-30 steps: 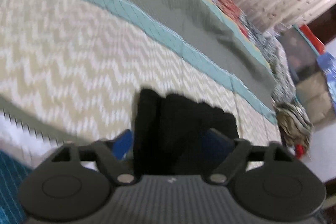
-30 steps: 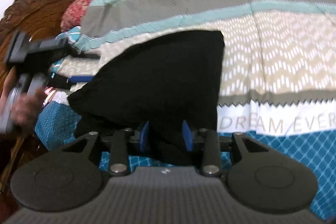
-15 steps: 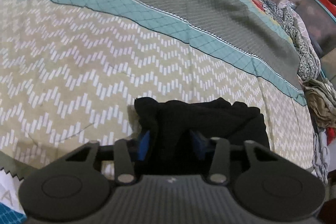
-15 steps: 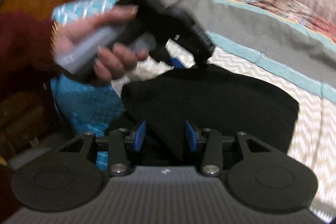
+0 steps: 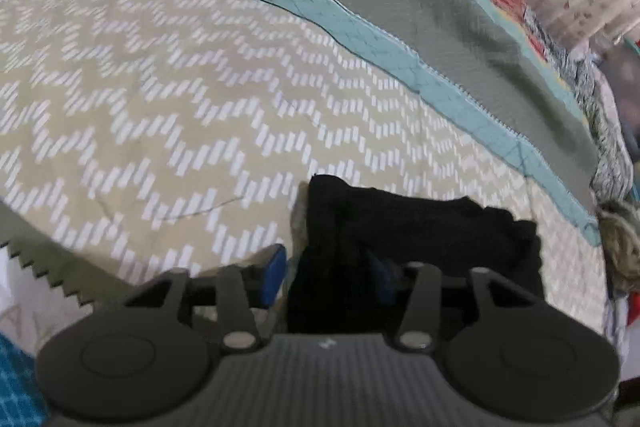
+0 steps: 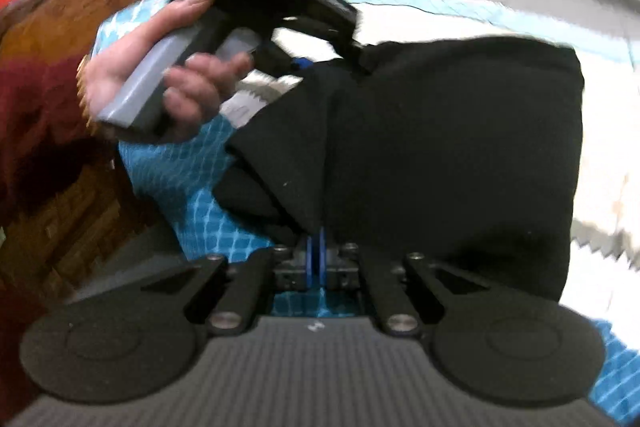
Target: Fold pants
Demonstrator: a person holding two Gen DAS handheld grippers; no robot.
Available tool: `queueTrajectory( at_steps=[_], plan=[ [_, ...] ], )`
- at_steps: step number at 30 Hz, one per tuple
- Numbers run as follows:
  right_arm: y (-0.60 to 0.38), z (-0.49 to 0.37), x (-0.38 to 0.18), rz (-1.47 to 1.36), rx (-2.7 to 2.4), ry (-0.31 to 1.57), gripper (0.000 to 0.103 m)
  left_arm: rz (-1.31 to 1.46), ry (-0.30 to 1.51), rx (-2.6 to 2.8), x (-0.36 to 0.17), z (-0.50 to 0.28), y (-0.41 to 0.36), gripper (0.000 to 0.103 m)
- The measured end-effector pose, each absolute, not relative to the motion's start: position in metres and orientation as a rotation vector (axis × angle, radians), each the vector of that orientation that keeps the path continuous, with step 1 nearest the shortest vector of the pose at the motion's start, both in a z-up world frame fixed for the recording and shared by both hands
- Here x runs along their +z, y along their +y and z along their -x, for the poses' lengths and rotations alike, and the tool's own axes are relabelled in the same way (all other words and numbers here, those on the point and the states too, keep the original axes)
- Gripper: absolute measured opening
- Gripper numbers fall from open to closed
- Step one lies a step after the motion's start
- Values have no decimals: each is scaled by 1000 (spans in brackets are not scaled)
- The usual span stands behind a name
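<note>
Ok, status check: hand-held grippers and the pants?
Right hand-held gripper shut on black pants edge. Left hand-held gripper part open, jaws just widened, pants bunched between. Pants folded on bedspread. Nothing in the way.

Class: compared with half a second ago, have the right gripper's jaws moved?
Yes. The right gripper has just been closing: its blue pads, earlier set apart on either side of its body's centre mark, now meet on the edge of the black pants.

The right gripper (image 6: 315, 259) snaps closed, its pads pinching the near edge of the black pants (image 6: 440, 147). The left gripper (image 5: 326, 277) has just reopened partway around the far fold.
</note>
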State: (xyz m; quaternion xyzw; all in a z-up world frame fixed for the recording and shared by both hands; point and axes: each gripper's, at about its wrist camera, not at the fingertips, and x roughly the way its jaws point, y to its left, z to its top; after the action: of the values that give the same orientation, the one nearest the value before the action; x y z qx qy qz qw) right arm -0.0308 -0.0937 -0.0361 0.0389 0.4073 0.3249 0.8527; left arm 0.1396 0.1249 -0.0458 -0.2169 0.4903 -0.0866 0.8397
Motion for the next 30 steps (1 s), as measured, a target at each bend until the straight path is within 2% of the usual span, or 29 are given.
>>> queueTrajectory(
  at_steps=[1, 6, 7, 8, 9, 12, 14, 18, 20, 23, 30],
  plan=[
    [-96, 34, -33, -103, 688, 854, 9, 445, 1024, -186, -40, -135, 127, 52],
    [-127, 56, -10, -214, 696, 798, 34, 498, 956, -237, -16, -98, 153, 64],
    [-136, 59, -6, -243, 681, 778, 35, 502, 946, -247, -15, -92, 157, 69],
    [-145, 64, -3, -270, 655, 757, 37, 497, 938, -255, -13, -82, 158, 80],
    [-155, 67, -2, -295, 621, 740, 38, 490, 938, -259, -12, -76, 157, 85],
    [-181, 71, -4, -356, 505, 721, 40, 479, 959, -306, -18, -60, 150, 90],
    [-192, 68, -8, -414, 451, 720, 40, 468, 981, -326, -25, -56, 143, 97],
    [-204, 63, -15, -529, 441, 723, 40, 461, 1054, -326, -48, -48, 130, 97],
    [-197, 61, -24, -496, 422, 764, 40, 402, 1061, -316, -59, -38, 122, 98],
    [-181, 54, -49, -390, 341, 878, 35, 321, 1002, -324, -62, -23, 114, 99],
    [-186, 60, -50, -443, 336, 846, 35, 349, 995, -334, -63, -21, 119, 99]
  ],
)
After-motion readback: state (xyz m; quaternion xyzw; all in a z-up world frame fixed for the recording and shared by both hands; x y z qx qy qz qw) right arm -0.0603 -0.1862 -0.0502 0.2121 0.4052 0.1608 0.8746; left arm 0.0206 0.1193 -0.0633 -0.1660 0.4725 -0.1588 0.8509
